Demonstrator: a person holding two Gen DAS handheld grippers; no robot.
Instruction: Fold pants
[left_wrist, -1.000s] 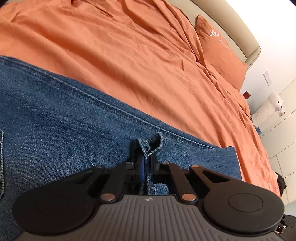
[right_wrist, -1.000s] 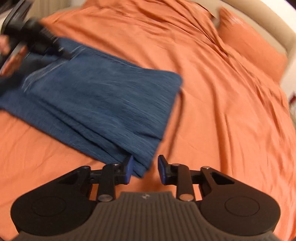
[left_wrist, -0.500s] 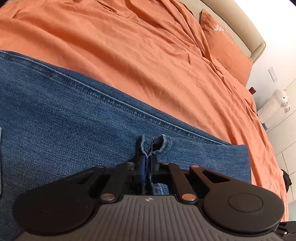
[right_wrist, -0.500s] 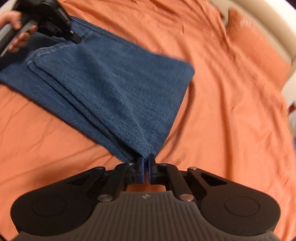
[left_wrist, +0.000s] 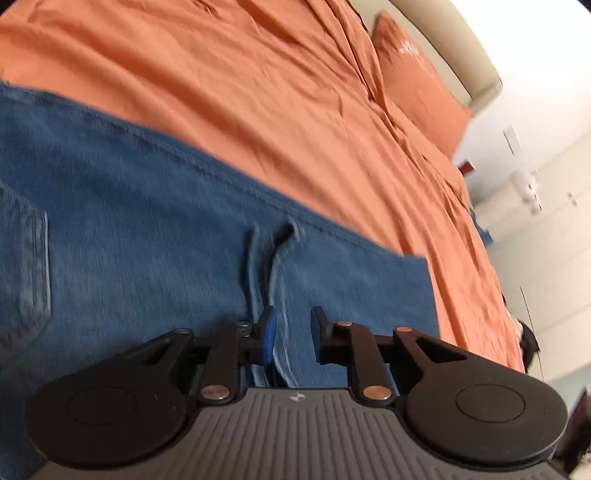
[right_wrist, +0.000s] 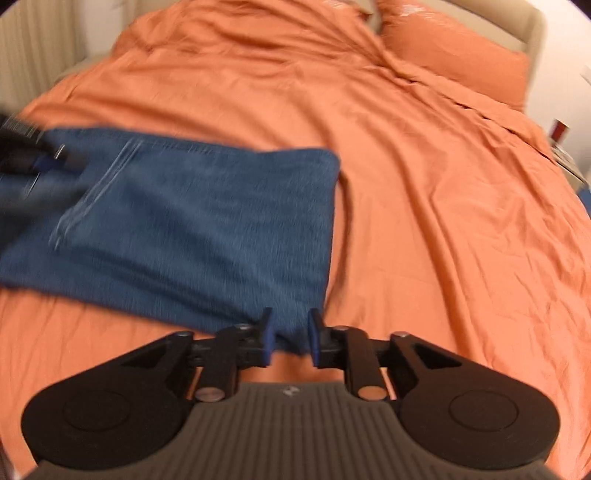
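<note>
The folded blue denim pants are lying flat on the wrinkled orange cotton sheet; the left gripper and right gripper have just been opening, their jaws now narrowly parted, gripping nothing.

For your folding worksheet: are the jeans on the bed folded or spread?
Folded: the jeans lie as a compact rectangle on the orange sheet.

Blue denim pants; plain orange bedsheet; orange pillow, white motif.
</note>
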